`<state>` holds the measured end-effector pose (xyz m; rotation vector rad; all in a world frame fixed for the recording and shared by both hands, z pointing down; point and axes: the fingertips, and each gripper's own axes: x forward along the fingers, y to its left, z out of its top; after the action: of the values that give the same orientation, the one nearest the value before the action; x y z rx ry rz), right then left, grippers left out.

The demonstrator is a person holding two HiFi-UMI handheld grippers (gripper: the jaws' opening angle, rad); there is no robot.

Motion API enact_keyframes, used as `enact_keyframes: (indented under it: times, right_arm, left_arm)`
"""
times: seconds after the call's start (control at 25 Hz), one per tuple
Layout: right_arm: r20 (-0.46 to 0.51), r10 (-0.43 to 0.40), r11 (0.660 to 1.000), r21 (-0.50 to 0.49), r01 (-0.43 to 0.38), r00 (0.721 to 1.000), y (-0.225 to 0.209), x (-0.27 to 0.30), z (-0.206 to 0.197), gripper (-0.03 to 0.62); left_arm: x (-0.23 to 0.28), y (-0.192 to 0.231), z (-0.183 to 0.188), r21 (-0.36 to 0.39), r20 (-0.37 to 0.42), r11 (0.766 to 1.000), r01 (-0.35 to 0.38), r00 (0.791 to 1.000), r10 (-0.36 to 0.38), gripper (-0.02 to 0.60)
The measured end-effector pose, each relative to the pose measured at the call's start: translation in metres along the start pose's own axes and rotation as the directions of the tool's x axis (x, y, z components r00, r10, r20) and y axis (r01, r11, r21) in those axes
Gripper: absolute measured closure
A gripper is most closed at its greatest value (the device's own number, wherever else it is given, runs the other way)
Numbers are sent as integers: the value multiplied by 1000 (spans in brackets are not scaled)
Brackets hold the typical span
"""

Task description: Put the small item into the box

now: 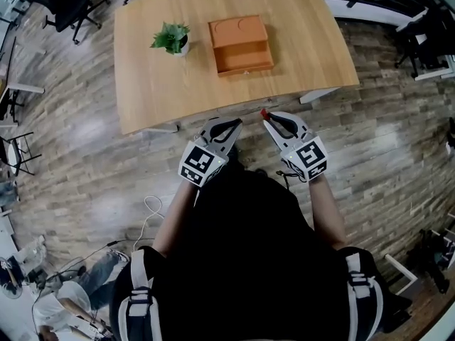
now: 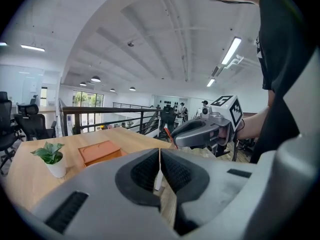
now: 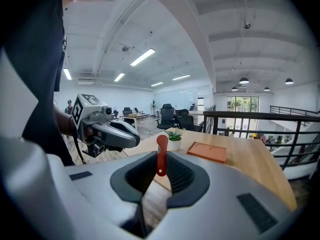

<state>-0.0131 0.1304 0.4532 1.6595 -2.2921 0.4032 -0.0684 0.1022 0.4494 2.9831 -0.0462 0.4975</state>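
An orange box (image 1: 240, 45) lies open on the wooden table (image 1: 306, 48), beside a small potted plant (image 1: 171, 38). My right gripper (image 1: 264, 117) hovers just off the table's near edge, shut on a small red item (image 1: 264, 112) that sticks up from the jaws as a narrow strip (image 3: 161, 154). My left gripper (image 1: 234, 123) is level with it to the left, jaws together and empty. In the right gripper view the box (image 3: 206, 152) lies ahead on the table. In the left gripper view the box (image 2: 100, 151) lies ahead to the left.
The potted plant (image 3: 174, 140) stands left of the box. Office chairs (image 1: 67, 6) stand beyond the table's far left corner, and a railing (image 2: 115, 116) runs behind the table. A white cable (image 1: 146, 215) lies on the plank floor by my left side.
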Motion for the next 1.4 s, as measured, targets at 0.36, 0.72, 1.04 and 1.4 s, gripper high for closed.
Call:
enact_keyframes:
  times: [0.36, 0.72, 1.04, 1.4]
  right_arm:
    - [10, -30, 1000, 2, 30, 999, -2, 46, 20, 526]
    - [12, -13, 1000, -13, 13, 1000, 10, 84, 33, 526]
    - [-10, -9, 1000, -8, 9, 1000, 22, 92, 27, 526]
    - [-24, 18, 999, -32, -19, 1000, 18, 103, 32, 526]
  left_arm:
    - [-12, 48, 3, 12, -6, 1000, 22, 1000, -22, 555]
    - [-30, 81, -4, 13, -2, 1000, 18, 1000, -18, 554]
    - [-40, 84, -14, -2, -16, 1000, 25, 1000, -25, 554]
    - [-44, 95, -16, -25, 1, 1000, -8, 1000, 8, 554]
